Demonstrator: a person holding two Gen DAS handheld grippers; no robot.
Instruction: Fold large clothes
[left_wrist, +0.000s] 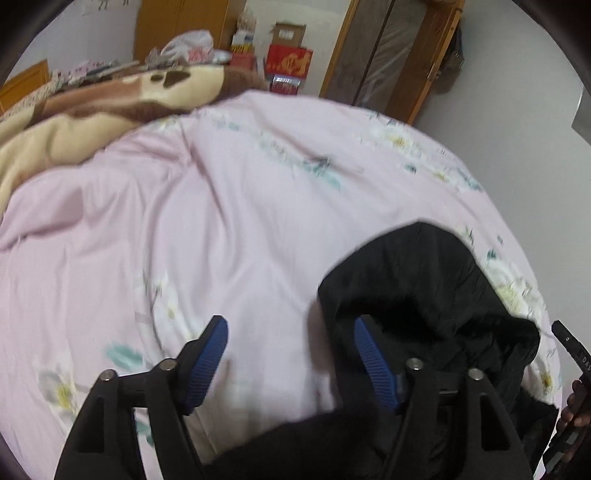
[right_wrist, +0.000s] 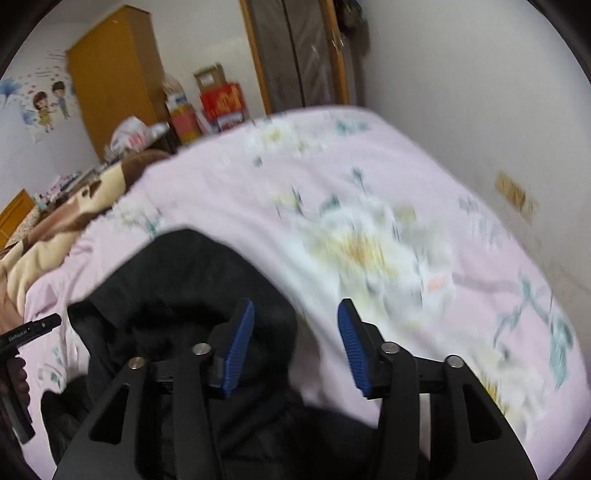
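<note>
I am looking down over a bed covered by a pink floral sheet. A large black hooded jacket lies on it near me, its hood bulging up and pointing away toward the far end of the bed.

My left tool has its blue pads standing well apart with nothing clamped: one pad hangs over bare sheet, the other sits against the jacket's left edge. My right tool is likewise apart and empty, one pad over the jacket's dark fabric and the other over the sheet at the jacket's right side. Each tool shows at the edge of the other's view.

Both pictures are smeared with motion blur, so fine detail of the cloth edges is hard to read.

Risks, as I judge them: the puffy hood may spring back and undo any fold. With each tool straddling the jacket's edge, closing could pinch the sheet along with the jacket and drag the bedding. The fabric is black on black, so I could catch only one layer. A brown patterned blanket heaped at the far left could crowd a wide fold.
</note>
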